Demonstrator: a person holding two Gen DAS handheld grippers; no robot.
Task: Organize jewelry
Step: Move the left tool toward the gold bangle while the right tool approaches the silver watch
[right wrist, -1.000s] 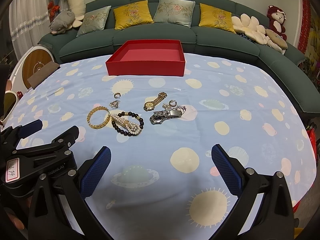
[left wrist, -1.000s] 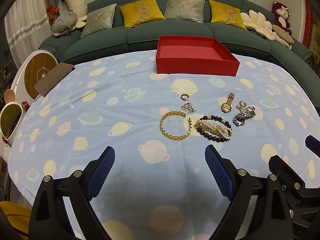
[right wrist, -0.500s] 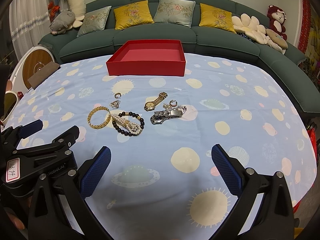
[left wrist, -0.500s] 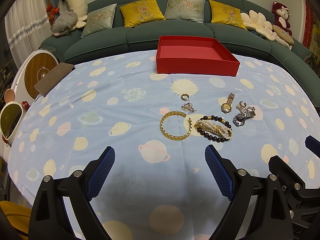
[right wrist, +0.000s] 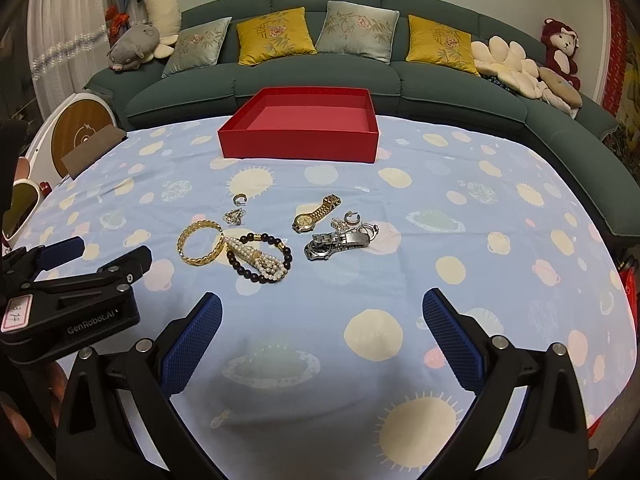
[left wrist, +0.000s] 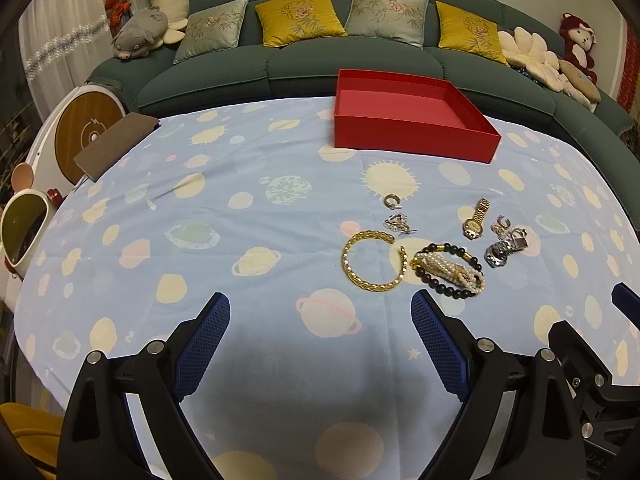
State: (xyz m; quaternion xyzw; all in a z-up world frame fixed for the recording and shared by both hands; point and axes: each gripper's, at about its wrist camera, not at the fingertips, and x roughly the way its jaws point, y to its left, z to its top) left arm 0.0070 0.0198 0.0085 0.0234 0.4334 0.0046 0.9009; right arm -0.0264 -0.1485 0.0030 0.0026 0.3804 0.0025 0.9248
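Jewelry lies scattered mid-table on our blue planet-print tablecloth (left wrist: 248, 248), all of it loose and none of it yet in the red box (left wrist: 412, 120), which stands beyond the pieces toward the green sofa (left wrist: 224, 68). We hold both claws wide open and empty above the near edge of the cloth: the left gripper (left wrist: 320, 344) and the right gripper (right wrist: 322, 340) each show their blue ribbed pads spread well apart with only cloth between them.

Nearest our left gripper is the gold open bangle (left wrist: 374, 256), and just beside it, touching or nearly so, sits the dark bead bracelet (left wrist: 450, 270) with a pearl strand bunched across it. Beyond the bangle we see a small silver brooch-like piece (left wrist: 398, 224) and, farther still, a small hoop earring (left wrist: 391, 201). To the right lie the gold wristwatch (left wrist: 476, 218), the silver wristwatch (left wrist: 504, 246) and a small cluster of silver earrings (left wrist: 502, 226) between them; whether these touch we cannot tell.

From the right wrist view the silver watch (right wrist: 336, 244) lies ahead of our right gripper, well apart from it, and the left gripper's black body (right wrist: 68, 292) shows at the left edge.
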